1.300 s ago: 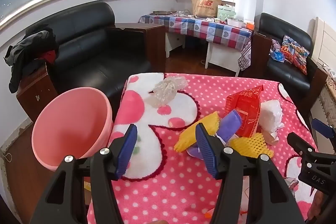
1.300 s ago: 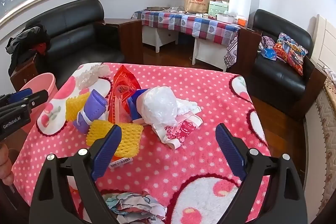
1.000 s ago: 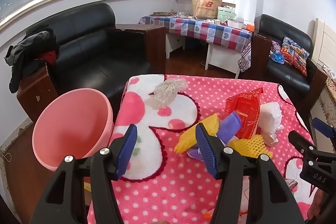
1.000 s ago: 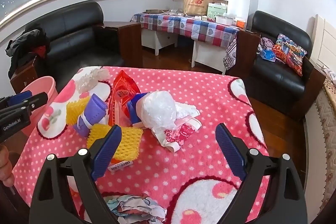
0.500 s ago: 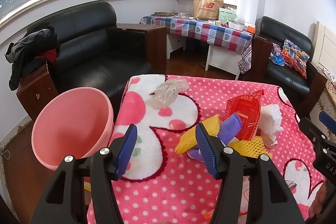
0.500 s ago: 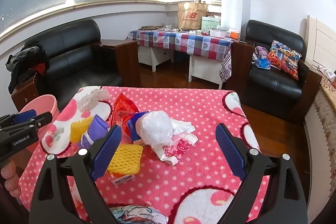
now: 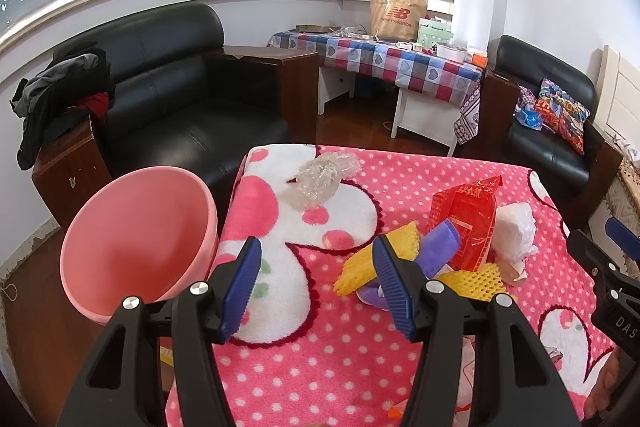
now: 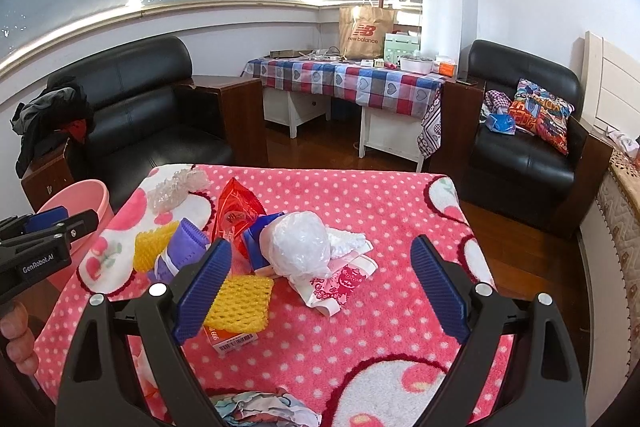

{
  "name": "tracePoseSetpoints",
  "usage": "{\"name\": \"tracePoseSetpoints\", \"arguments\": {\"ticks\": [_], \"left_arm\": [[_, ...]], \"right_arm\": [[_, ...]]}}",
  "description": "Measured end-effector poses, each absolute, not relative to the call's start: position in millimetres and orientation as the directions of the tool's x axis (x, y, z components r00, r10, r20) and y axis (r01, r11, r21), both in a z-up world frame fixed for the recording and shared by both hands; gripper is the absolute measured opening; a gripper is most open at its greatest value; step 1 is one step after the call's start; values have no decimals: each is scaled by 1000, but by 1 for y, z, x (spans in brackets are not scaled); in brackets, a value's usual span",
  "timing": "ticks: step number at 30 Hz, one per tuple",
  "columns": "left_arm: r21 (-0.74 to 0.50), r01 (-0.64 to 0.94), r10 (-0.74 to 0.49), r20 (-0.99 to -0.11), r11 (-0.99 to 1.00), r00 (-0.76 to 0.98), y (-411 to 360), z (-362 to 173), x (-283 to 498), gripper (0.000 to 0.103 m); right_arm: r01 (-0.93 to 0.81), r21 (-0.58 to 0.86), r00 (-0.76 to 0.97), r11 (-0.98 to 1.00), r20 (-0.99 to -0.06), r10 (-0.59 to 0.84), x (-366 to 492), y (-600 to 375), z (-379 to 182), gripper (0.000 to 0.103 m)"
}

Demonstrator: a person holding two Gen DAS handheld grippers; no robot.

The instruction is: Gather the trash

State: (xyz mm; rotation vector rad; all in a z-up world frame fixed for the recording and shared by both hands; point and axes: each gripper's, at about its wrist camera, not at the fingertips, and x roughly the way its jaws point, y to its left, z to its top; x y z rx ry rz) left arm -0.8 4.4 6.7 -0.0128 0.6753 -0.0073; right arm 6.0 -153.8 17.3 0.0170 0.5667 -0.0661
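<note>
Both grippers hang above the near edge of the table (image 8: 400,195), which wears a pink polka-dot blanket, and neither holds anything. The left gripper (image 7: 316,283) has its fingers apart over the blanket's white heart patch, lower centre of the left view; the right gripper (image 8: 320,291) is spread wider still, its gap framing the heap at mid-frame — a stance that reads as lining up a first pick rather than carrying.

The trash sits bunched at the table's middle: a white plastic bag (image 8: 300,247) leaning on a red snack packet (image 8: 236,211), a purple wrapper (image 8: 182,247) and two yellow foam nets (image 8: 240,303), with a printed white wrapper (image 8: 340,283) just beside the bag. A clear crumpled wrapper (image 7: 324,179) lies apart, toward the far left corner. The pink bin (image 7: 136,243) stands off the table's left edge, mouth tilted toward the left gripper — probably so that pieces can be dropped in with a short swing
</note>
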Motion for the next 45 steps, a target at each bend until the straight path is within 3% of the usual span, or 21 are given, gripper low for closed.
{"name": "tracePoseSetpoints", "arguments": {"ticks": [45], "left_arm": [[-17,0,-10,-620,1000,785,7,10,-3,58]], "right_arm": [[36,-32,845,999,-532,-47,4,-146,16,91]]}}
